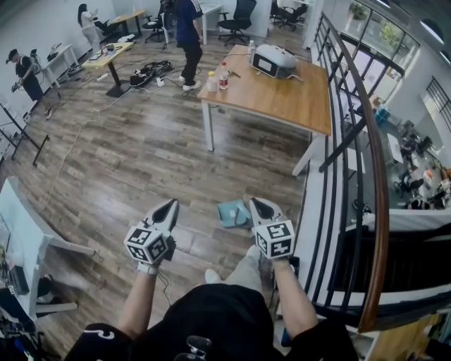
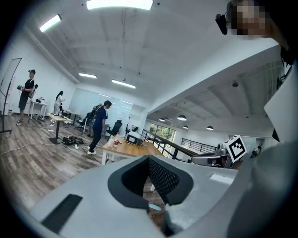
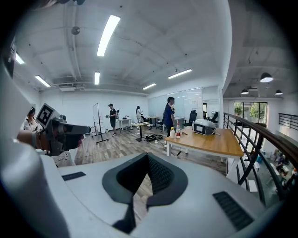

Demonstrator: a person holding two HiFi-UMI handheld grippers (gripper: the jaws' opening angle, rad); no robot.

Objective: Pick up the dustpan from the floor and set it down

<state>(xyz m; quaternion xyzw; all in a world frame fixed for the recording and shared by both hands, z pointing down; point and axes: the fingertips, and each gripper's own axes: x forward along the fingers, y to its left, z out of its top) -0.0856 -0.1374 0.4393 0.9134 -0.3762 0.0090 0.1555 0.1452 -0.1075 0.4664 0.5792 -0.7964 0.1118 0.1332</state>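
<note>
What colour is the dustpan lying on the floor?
Pale blue-green. The dustpan shows best in the head view.

A wood-plank floor (image 1: 141, 155) lies under white walls (image 1: 28, 21) and ceiling strip lights (image 3: 108, 35). A wooden table (image 1: 282, 99) stands beside a black railing (image 1: 352, 106).

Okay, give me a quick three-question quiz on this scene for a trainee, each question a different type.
1. True or false: the pale blue plastic dustpan lies on the wooden plank floor.
2. The right gripper's jaws are: A) wide apart; B) together and empty; C) clamped on the dustpan.
3. Fill in: the white box-shaped machine stands on the ___.
Key: 1 true; 2 B; 3 white-legged wooden table.
</note>
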